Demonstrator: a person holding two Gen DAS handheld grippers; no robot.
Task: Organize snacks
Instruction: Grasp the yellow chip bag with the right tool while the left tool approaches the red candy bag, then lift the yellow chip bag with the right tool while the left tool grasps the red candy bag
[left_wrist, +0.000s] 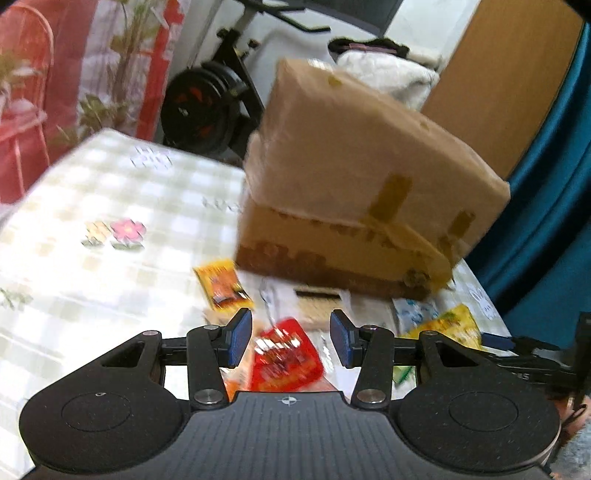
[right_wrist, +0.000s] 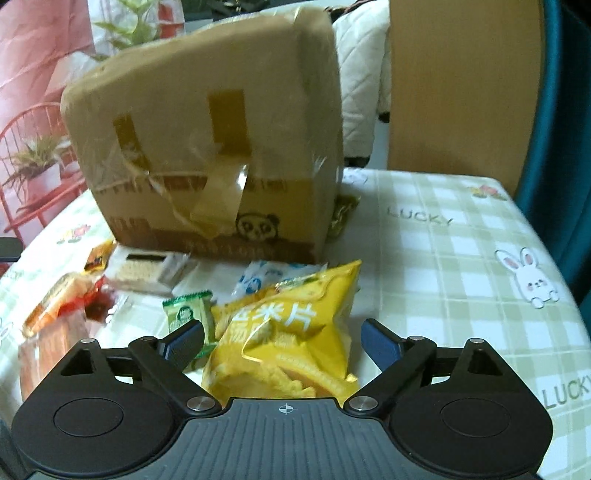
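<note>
A taped cardboard box (left_wrist: 351, 184) (right_wrist: 207, 147) with a panda print stands on the checked tablecloth (right_wrist: 461, 258). Snack packets lie loose in front of it. My left gripper (left_wrist: 291, 338) is open above a red packet (left_wrist: 284, 358), its blue pads apart and clear of it; an orange packet (left_wrist: 221, 282) lies just beyond. My right gripper (right_wrist: 282, 341) is wide open with a puffy yellow chip bag (right_wrist: 291, 332) between its fingers, the pads not pressing on it. Left of the bag sit a small green packet (right_wrist: 188, 314), a blue-and-white packet (right_wrist: 269, 277), a wafer pack (right_wrist: 147, 271) and an orange-wrapped pack (right_wrist: 55, 306).
An exercise bike (left_wrist: 210, 99) stands beyond the table's far edge. A wooden panel (right_wrist: 461, 85), a teal curtain (right_wrist: 565, 147) and white quilted fabric (right_wrist: 362, 74) are behind the box. The cloth to the right of the box holds only its printed rabbit.
</note>
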